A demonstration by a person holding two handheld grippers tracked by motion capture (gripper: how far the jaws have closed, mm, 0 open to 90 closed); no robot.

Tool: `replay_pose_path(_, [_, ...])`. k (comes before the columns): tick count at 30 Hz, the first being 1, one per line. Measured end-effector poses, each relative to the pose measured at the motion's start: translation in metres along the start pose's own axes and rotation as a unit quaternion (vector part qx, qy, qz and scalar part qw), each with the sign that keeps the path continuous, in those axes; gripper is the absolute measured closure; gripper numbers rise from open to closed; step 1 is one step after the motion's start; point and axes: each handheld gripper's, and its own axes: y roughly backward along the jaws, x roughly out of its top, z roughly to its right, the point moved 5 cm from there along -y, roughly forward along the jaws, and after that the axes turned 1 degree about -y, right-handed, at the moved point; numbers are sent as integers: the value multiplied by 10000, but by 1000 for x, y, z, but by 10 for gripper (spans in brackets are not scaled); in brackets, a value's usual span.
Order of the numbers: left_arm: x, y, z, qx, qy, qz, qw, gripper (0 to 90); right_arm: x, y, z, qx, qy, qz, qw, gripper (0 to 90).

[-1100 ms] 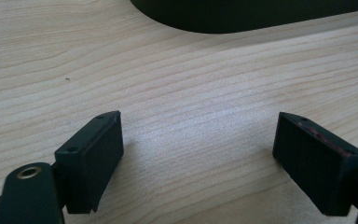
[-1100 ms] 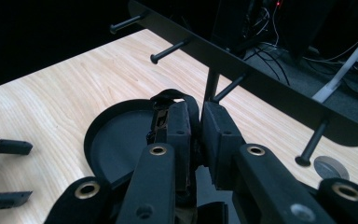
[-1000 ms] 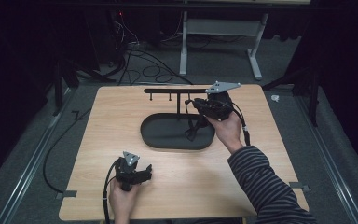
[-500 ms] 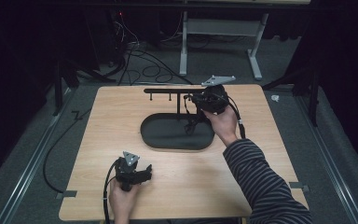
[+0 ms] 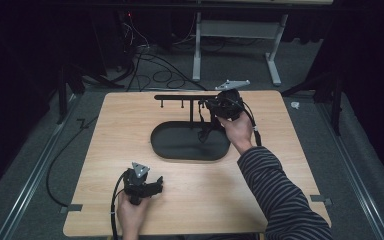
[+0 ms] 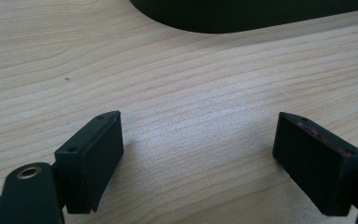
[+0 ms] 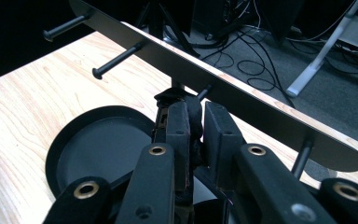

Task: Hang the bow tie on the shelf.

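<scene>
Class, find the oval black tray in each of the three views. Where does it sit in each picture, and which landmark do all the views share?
High view: oval black tray at the table's middle, beside the person's right hand.
Left gripper view: its dark curved edge along the top, beyond the open jaws.
Right gripper view: lower left, beside the jaws shut on a black strap.
Shared landmark: the light wooden tabletop under the tray.

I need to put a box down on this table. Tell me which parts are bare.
The table's left side is bare, from the black tray out to the left edge. The front right corner, past the striped sleeve, is free too. It is crowded at the back right, where the right gripper holds a black strap at the hook rack.
</scene>
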Motion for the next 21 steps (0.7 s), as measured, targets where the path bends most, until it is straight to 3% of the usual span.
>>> replay_pose_path(21, [0,0,0,9,-9,-6,10000,163,-2,-5,2,-68,-9,-66,10000,790])
